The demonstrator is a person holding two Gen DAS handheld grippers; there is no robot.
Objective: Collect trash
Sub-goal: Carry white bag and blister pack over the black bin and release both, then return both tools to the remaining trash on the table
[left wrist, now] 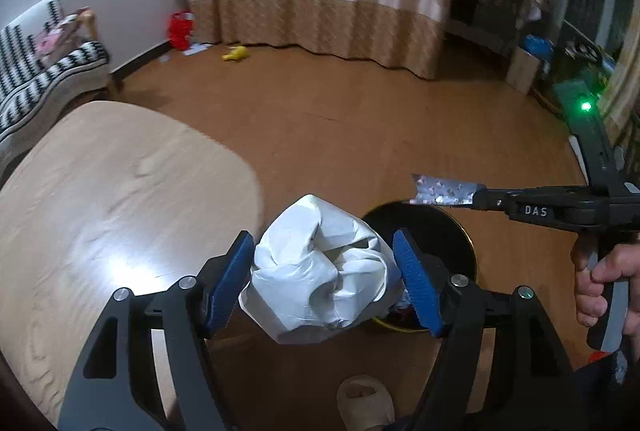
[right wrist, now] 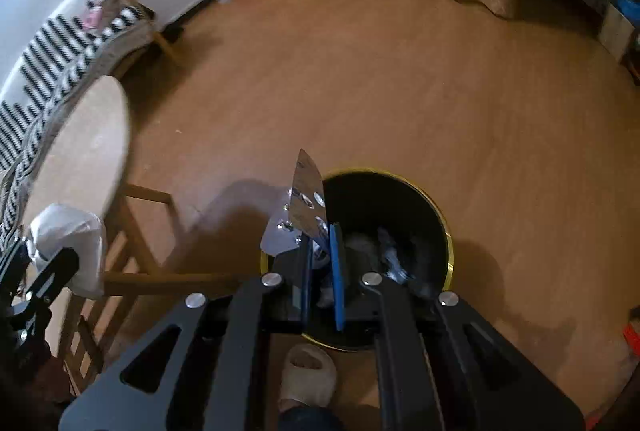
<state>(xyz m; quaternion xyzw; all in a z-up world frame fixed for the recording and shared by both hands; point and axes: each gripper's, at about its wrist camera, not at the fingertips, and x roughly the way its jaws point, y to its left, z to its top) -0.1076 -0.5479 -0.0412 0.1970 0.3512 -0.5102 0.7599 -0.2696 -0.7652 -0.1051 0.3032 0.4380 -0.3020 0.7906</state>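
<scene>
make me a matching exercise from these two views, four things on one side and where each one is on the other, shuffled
Things
1. crumpled white paper
2. foil blister pack
3. black bin
4. yellow toy

Places
A. on the floor by the curtain
B. pinched in the right gripper
C. on the floor below both grippers
D. between the pads of the left gripper

Pairs: 1-D, 2-B, 3-C, 4-A

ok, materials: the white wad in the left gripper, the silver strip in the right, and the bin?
White wad: paper, matte, sharp creases.
Silver strip: looks like a foil blister pack, mirror-shiny with round pockets.
Bin: glossy black with a gold rim, metal or plastic, can't tell.
</scene>
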